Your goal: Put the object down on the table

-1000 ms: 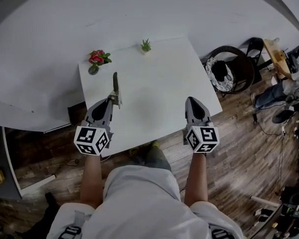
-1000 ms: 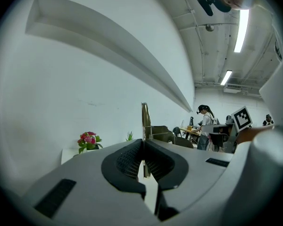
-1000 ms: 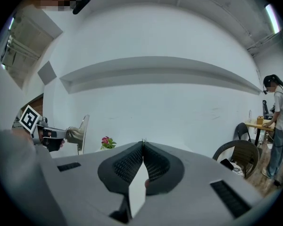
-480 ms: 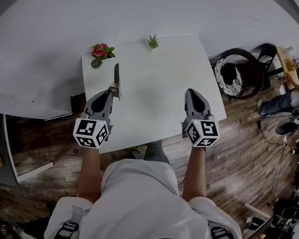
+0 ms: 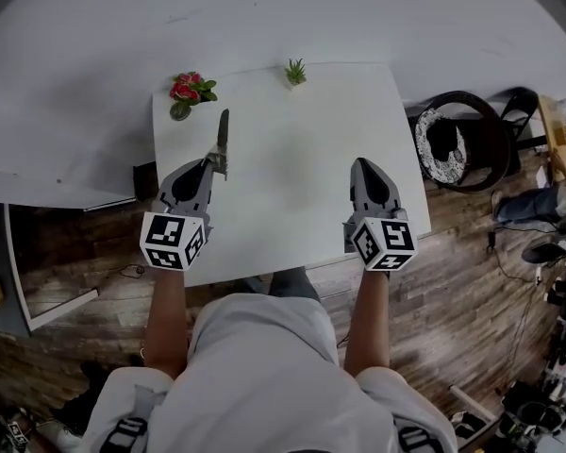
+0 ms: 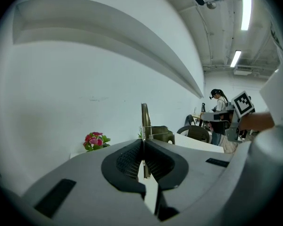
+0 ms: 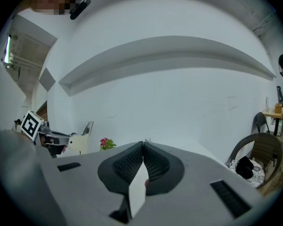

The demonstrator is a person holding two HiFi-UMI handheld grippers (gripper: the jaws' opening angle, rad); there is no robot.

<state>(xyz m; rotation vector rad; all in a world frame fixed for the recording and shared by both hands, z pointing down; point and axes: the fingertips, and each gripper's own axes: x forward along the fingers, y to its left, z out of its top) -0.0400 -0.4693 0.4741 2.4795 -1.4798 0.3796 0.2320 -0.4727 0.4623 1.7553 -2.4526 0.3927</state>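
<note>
Two grippers over the table, both clenched. My left gripper (image 5: pixel 210 163) is clamped on the task object: a slim, flat, olive-grey metal tool (image 5: pixel 223 135), narrow like a blade. In the left gripper view it (image 6: pixel 145 114) sticks straight out past the closed pads, with a small spring-like coil and a bulkier grey-green part just beyond the tips. Can't tell what kind of tool it is.

It sits over the left part of the tabletop and points at the far edge. Its tip is near the red flowers with green leaves (image 5: pixel 187 91) at the far left corner. Can't tell whether it touches the surface.

My right gripper (image 5: pixel 363 163) is over the right part of the table, pads pressed together with nothing between them.

The surface is a plain white rectangular table (image 5: pixel 292 187) set against a white wall (image 5: pixel 264 17). A small spiky green plant (image 5: pixel 295 71) stands at the middle of the far edge. The floor is dark wood planks (image 5: pixel 472 281). A dark round chair with a patterned cushion (image 5: pixel 457 140) stands to the right of the table.
</note>
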